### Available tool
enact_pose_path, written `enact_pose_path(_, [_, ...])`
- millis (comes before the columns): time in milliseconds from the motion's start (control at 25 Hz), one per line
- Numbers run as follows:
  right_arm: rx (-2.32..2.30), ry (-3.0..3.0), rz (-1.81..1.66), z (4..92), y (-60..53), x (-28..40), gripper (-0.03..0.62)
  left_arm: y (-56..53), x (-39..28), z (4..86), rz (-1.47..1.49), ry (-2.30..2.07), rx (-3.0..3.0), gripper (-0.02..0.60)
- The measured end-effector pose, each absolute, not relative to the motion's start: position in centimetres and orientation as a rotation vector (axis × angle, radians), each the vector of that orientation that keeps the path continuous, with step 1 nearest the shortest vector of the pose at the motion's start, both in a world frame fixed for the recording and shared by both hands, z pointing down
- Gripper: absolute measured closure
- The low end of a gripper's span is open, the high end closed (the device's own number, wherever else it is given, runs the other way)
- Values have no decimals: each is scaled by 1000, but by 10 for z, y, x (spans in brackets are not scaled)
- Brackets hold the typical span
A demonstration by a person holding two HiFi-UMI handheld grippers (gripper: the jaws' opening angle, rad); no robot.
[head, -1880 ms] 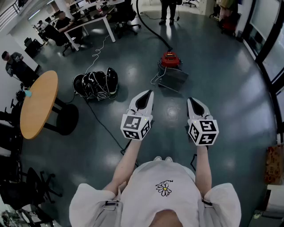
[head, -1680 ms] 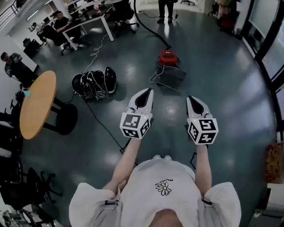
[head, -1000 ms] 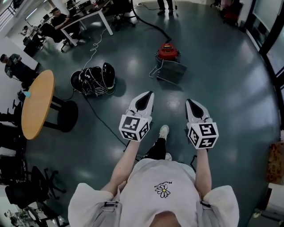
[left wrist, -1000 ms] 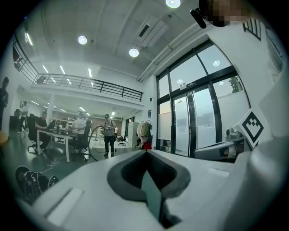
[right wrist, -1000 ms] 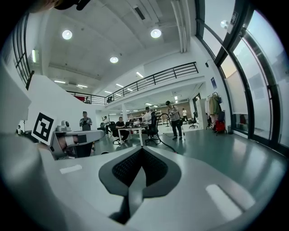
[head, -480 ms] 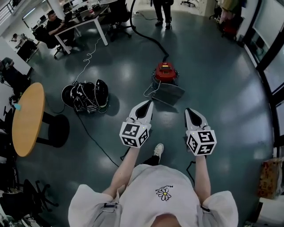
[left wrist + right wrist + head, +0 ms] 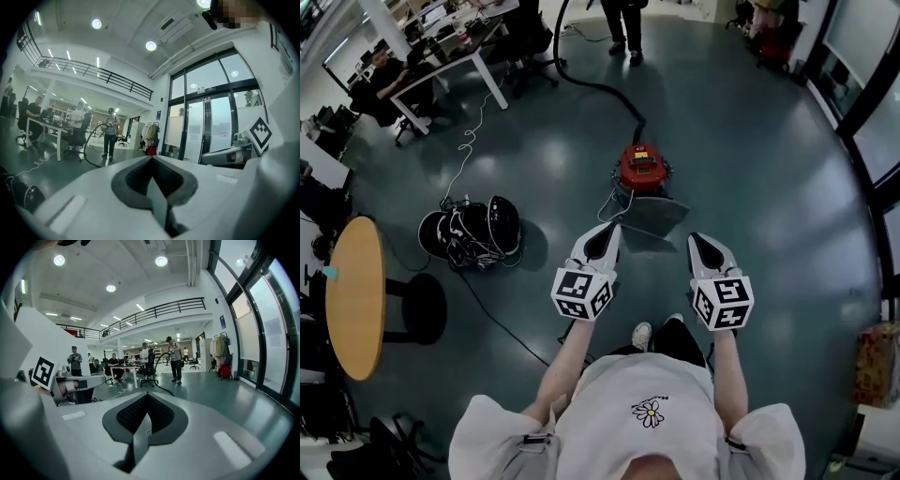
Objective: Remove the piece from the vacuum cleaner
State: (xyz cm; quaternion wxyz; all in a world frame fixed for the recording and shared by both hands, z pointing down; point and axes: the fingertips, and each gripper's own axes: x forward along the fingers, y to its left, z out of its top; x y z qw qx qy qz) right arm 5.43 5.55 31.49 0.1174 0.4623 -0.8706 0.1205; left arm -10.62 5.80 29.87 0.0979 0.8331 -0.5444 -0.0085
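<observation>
The red vacuum cleaner stands on the dark floor ahead of me, with a grey flat piece lying against its near side. Its black hose runs away to a person standing at the far end. My left gripper is held above the floor just short of the grey piece, jaws shut and empty. My right gripper is level with it to the right, also shut on nothing. In the left gripper view the tips meet; in the right gripper view the tips meet too.
A black bundle of rounded gear and cables lies on the floor at the left, with a cable trailing from it. A round wooden table stands further left. A white desk with seated people is at the back left. Glass walls line the right side.
The person has walked forward, so the vacuum cleaner and grey piece now lie much nearer the gripper tips. Both grippers stayed shut and side by side.
</observation>
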Motion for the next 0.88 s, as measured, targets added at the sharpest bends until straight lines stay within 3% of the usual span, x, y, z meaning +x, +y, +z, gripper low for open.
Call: enact_pose_path(880, [1145,-2566,503,378,-218,68,571,-188,-64,354,185,-1592,2358,580])
